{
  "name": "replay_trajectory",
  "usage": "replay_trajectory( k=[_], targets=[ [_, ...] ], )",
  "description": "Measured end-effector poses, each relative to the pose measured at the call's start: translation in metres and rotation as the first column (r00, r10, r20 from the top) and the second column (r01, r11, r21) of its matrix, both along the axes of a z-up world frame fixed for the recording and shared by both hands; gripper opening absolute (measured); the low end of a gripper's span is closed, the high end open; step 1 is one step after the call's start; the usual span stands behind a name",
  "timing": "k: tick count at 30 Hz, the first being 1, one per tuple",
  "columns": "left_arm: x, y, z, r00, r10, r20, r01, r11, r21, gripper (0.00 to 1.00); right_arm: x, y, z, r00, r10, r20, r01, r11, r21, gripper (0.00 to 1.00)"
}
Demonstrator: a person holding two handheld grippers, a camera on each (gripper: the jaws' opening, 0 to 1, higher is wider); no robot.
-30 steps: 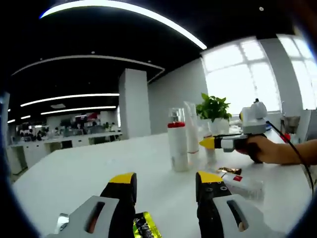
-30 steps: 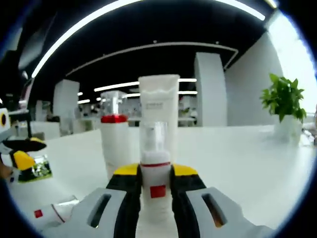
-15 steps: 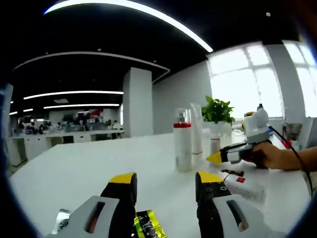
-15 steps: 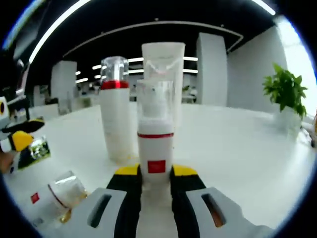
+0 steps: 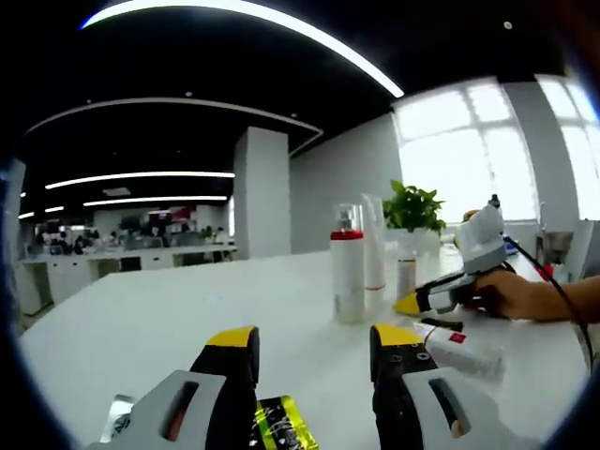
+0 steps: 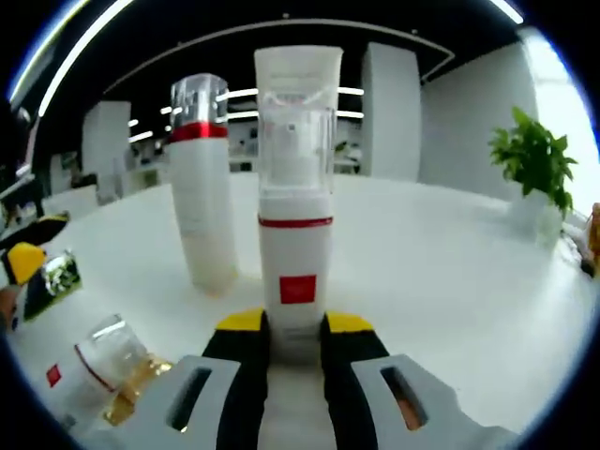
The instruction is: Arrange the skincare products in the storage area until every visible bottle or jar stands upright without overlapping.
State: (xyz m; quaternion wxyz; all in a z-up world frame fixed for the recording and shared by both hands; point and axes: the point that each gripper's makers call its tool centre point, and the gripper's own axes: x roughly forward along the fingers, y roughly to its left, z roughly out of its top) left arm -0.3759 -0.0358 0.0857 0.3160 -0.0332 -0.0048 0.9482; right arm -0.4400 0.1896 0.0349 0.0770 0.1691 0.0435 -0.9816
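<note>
Pump bottle [image 6: 294, 281] upright (table [image 6: 441, 281] open rightward)

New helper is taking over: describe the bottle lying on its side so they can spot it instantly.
On the white table, left of the three upright containers, a small white bottle lies on its side beside the right gripper. Unlike its upright neighbours, it is toppled, clear cap toward the gripper, amber showing underneath.

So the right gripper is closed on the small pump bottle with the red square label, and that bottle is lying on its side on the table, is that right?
Not quite. The small pump bottle stands upright on the white table, not on its side; the right gripper view shows it. The right gripper does sit around its base. The bottle lying down is a different one, at the lower left.
</note>
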Motion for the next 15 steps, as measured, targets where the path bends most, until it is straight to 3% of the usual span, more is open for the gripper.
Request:
replay_trajectory(
  k=[2, 6, 10, 15],
  targets=[
    [0.000, 0.000, 0.000, 1.000, 0.000, 0.001, 0.000, 1.000, -0.001, 0.48, -0.001, -0.004, 0.001, 1.000, 0.011, 0.003, -0.011, 1.000, -0.022, 0.24],
    [0.000, -0.001, 0.001, 1.000, -0.001, 0.000, 0.001, 1.000, 0.009, 0.48, 0.006, -0.013, 0.005, 1.000, 0.028, 0.002, -0.027, 0.995, -0.091, 0.47],
    [-0.001, -0.001, 0.002, 1.000, -0.003, 0.003, 0.003, 1.000, 0.019, 0.49, 0.011, -0.014, 0.015, 0.999, 0.032, -0.024, -0.035, 0.989, -0.146, 0.50],
    [0.000, 0.000, 0.003, 1.000, -0.012, 0.000, 0.012, 1.000, 0.024, 0.49, 0.015, -0.016, 0.036, 0.993, 0.025, -0.112, -0.048, 0.977, -0.209, 0.61]
  ],
)
